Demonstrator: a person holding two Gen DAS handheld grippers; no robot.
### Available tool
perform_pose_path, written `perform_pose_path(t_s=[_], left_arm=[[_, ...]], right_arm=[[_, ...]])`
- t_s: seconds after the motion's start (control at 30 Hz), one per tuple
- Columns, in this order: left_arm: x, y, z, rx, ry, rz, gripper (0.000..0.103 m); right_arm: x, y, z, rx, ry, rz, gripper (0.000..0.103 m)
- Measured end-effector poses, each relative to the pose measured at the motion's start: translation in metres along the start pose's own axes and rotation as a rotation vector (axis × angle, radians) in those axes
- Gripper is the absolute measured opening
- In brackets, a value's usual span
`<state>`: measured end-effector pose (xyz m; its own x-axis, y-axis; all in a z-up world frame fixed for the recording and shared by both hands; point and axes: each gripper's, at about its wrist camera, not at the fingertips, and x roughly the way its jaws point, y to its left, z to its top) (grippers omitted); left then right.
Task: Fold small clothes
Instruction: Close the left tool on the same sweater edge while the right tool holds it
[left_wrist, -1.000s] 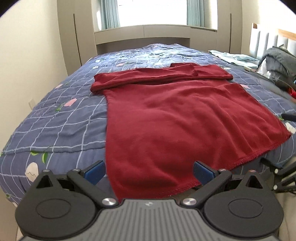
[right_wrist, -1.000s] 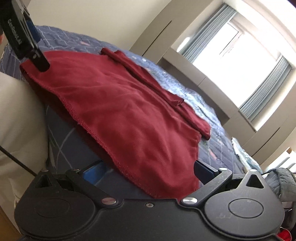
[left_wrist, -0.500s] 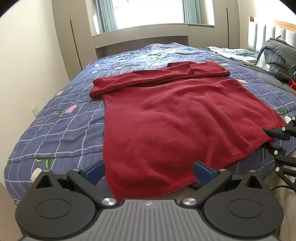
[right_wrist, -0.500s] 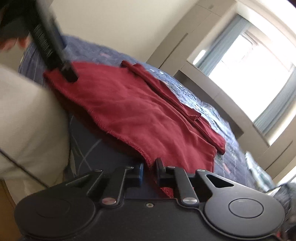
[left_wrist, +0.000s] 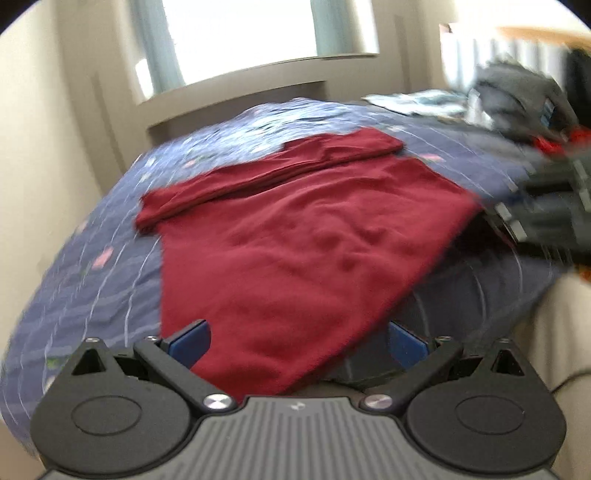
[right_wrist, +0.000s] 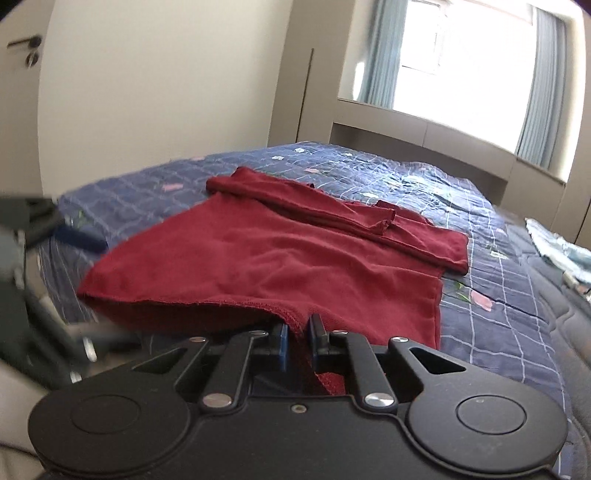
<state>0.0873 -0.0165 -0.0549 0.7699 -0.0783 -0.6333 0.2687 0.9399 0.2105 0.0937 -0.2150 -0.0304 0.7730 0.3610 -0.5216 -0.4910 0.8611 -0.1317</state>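
A wide bed under a navy quilted bedspread with a pale grid and small flowers (right_wrist: 480, 258) fills both views, and on it lies one dark red knit long-sleeved top (right_wrist: 280, 258), its sleeves folded across the far end and its hem at the near edge of the bed.

The right gripper (right_wrist: 298, 338) has its fingers clamped on the near right part of the hem, with red cloth bunched between the blue pads. The left gripper (left_wrist: 299, 341) has its fingers wide apart, with the near left corner of the hem lying between them but not pinched.

The likely trouble is that only one corner is held. If the right side lifts alone, the top could drag sideways, twist, or pull the tidy sleeves out of place. A thin pinch of knit could also slip free. The left view is blurred, so its aim at the corner looks uncertain.

Counted: one bed, one red top, two grippers. At the far right lie a dark grey garment heap (left_wrist: 517, 96) and a pale blue cloth (right_wrist: 554, 247), one each.
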Motion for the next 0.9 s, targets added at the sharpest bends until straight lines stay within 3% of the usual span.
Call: perform_pose_path(t_s=[0.17, 0.27, 0.33, 0.47, 0.63, 0.73, 0.8, 0.9], left_arm=[[0.014, -0.043, 0.003, 0.228, 0.013, 0.099, 0.103], [0.029, -0.059, 0.004, 0.318, 0.023, 0.191, 0.102], [0.036, -0.064, 0.005, 0.346, 0.024, 0.214, 0.099], [0.037, -0.065, 0.005, 0.341, 0.011, 0.217, 0.093], [0.031, -0.051, 0.008, 0.257, -0.023, 0.295, 0.072], [0.028, -0.041, 0.009, 0.221, -0.026, 0.318, 0.067], [0.028, -0.039, 0.007, 0.224, -0.019, 0.338, 0.066], [0.031, -0.04, 0.0, 0.265, 0.005, 0.374, 0.055]], right_arm=[[-0.006, -0.005, 0.011, 0.045, -0.022, 0.016, 0.011], [-0.009, -0.005, 0.014, 0.052, -0.03, 0.015, 0.011], [-0.011, -0.005, 0.016, 0.053, -0.036, 0.017, 0.011], [-0.015, -0.004, 0.016, 0.051, -0.047, 0.017, 0.011], [-0.02, -0.006, 0.015, 0.051, -0.053, 0.017, 0.011], [-0.023, -0.006, 0.015, 0.045, -0.056, 0.013, 0.011], [-0.024, -0.005, 0.015, 0.041, -0.056, 0.009, 0.011], [-0.026, -0.004, 0.013, 0.036, -0.059, 0.009, 0.011]])
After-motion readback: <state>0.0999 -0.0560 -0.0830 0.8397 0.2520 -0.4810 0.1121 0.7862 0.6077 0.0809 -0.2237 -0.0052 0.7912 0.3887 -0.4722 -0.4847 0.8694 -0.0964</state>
